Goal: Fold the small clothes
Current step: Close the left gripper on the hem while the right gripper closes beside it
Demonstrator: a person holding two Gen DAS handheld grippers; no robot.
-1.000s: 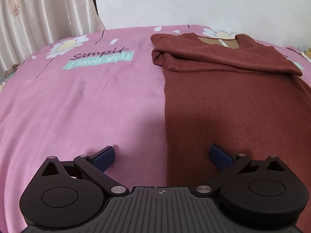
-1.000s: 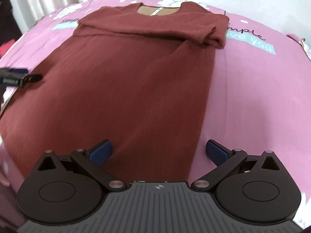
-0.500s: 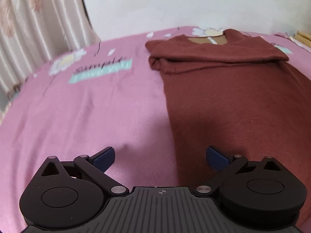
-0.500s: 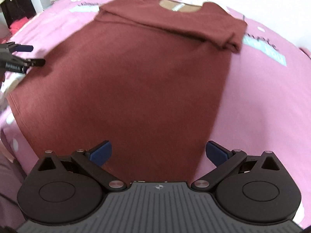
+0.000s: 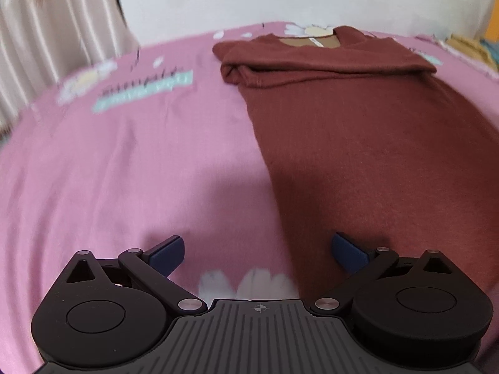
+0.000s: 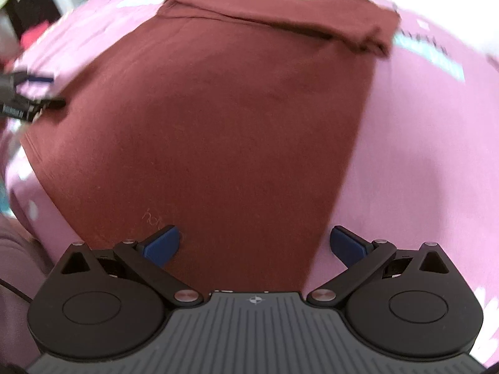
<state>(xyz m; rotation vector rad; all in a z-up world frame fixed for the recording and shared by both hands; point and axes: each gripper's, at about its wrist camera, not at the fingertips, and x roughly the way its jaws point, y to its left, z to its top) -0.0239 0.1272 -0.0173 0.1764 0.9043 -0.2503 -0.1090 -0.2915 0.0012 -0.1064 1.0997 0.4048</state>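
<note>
Left gripper: jaws spread wide, nothing between the blue pads, hovering over the pink bedsheet. Its left finger sits over bare sheet; its right finger sits over the near left edge of the brown shirt. The shirt's side edge runs away from the tool, ahead and slightly left. A white daisy print lies on the sheet just in front of the tool body.

Right gripper: jaws likewise fully apart, holding nothing. Left pad over the shirt near its hem, right pad just past the shirt's right edge over pink sheet. Hem corner lies close in front of the tool.

Shirt lies flat, neckline and tan inner label at the far end, both sleeves folded in across the chest. From the right wrist view the left gripper shows far left, at the shirt's opposite edge, blurred.

Curtain far left of the left tool; pale wall beyond.
</note>
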